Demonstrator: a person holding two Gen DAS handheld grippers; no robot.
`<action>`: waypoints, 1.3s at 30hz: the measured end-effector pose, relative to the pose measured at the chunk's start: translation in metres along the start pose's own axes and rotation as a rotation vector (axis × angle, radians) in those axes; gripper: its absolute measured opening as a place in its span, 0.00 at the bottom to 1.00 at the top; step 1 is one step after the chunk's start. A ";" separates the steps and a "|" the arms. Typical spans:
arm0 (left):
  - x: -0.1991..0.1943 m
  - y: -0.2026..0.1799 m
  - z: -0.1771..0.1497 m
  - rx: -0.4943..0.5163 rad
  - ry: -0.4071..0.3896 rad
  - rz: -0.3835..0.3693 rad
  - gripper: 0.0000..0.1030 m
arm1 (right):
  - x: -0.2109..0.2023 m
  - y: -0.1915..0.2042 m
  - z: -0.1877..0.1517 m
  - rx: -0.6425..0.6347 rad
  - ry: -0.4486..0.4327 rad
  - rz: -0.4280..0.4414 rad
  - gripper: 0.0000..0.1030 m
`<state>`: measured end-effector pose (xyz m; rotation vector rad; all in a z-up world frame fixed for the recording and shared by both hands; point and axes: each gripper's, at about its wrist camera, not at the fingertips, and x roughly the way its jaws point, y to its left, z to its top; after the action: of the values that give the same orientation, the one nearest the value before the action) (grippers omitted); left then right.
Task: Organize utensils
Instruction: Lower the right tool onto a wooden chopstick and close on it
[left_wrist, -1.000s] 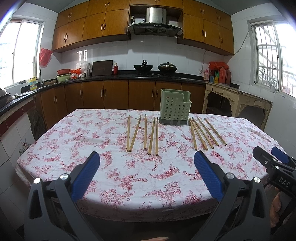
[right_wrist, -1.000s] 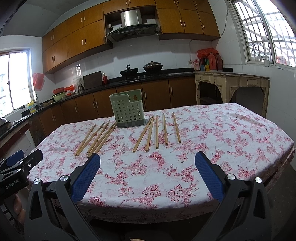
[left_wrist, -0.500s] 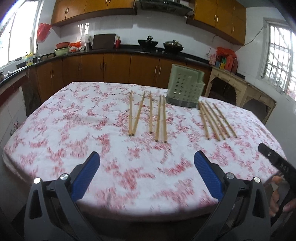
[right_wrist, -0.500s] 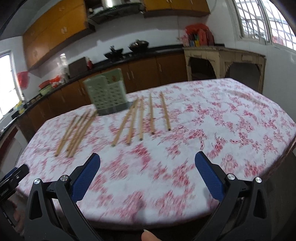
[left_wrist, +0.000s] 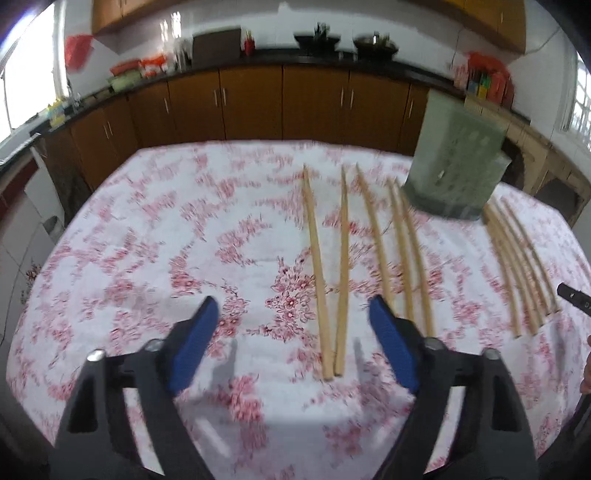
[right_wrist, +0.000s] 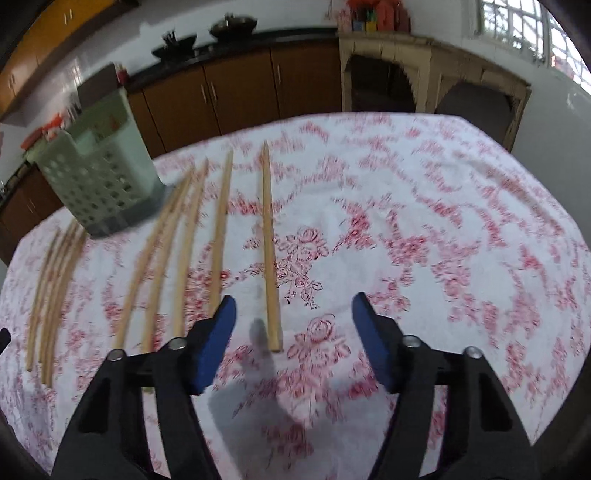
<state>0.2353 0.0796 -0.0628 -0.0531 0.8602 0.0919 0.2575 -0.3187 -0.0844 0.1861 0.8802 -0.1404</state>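
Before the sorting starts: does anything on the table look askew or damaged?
Only slightly: in the left group, two chopsticks form a V, ends touching, beside straighter ones. The green holder stands upright. No damage visible, though blurred.

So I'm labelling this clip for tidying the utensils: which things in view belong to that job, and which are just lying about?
Part of the job:
- five chopsticks left of the holder
- four chopsticks on its right
- green perforated utensil holder
- left tool and right tool, both open, holding nothing

Just lying about:
- woks on the counter
- red bag
- floral tablecloth
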 end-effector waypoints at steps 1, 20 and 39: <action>0.005 0.000 0.000 0.002 0.007 -0.002 0.66 | 0.004 0.001 0.001 -0.003 0.008 -0.004 0.59; 0.060 0.008 0.031 0.010 0.080 -0.051 0.09 | 0.029 0.015 0.018 -0.029 0.005 -0.017 0.09; 0.031 0.010 0.001 0.031 0.041 -0.072 0.08 | 0.019 0.012 0.007 -0.031 -0.017 0.013 0.07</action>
<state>0.2551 0.0912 -0.0859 -0.0573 0.8995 0.0098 0.2772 -0.3098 -0.0934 0.1619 0.8639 -0.1165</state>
